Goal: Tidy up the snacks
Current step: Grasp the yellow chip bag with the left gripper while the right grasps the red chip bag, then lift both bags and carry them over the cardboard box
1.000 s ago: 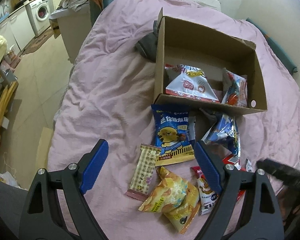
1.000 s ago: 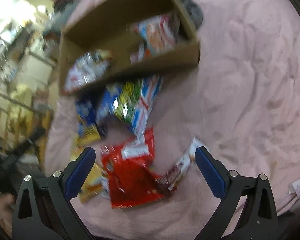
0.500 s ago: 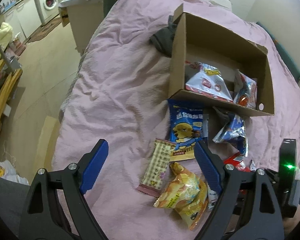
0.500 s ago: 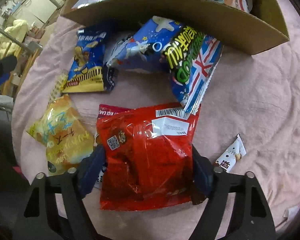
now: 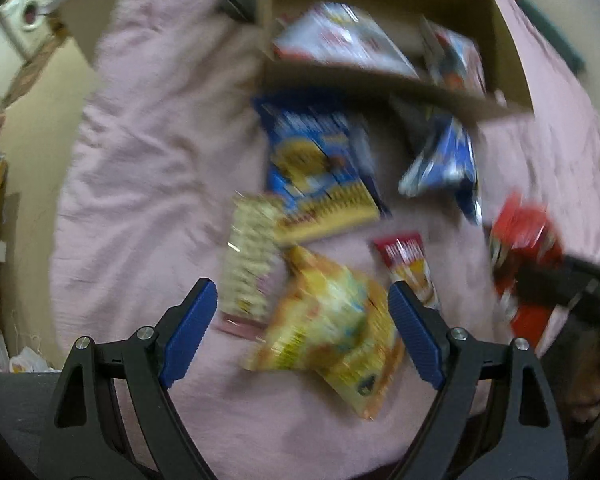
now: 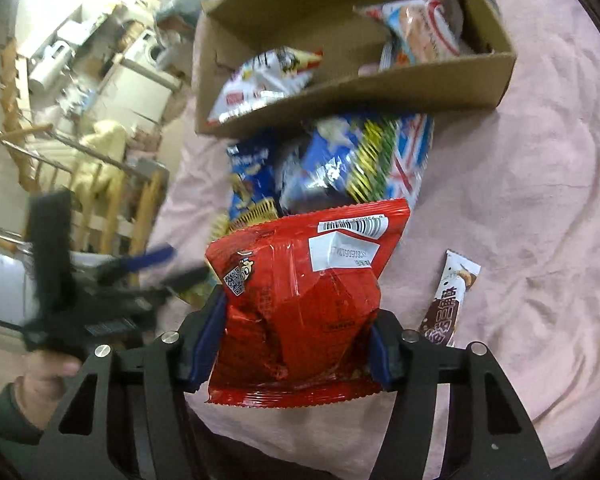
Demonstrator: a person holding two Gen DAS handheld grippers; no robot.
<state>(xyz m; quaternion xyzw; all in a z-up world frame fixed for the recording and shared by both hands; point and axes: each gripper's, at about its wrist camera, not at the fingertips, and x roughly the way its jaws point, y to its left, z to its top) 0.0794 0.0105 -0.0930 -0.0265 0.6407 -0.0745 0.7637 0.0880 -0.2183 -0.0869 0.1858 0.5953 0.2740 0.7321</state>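
Note:
My right gripper is shut on a red snack bag and holds it lifted above the pink bedspread; the bag also shows at the right of the left wrist view. My left gripper is open, its fingers either side of a yellow snack bag. A cardboard box with a white bag and an orange-white bag inside stands beyond. A blue bag with a yellow stripe, a beige bar and a blue flag-print bag lie in front of the box.
A small red-yellow packet and a brown-white bar lie on the bedspread. The bed's left edge drops to the floor. Furniture and a wooden rack stand beyond.
My right gripper has closed on the red bag and lifted it off the bed. My left gripper has dropped closer over the yellow bag; its view is blurred by motion.

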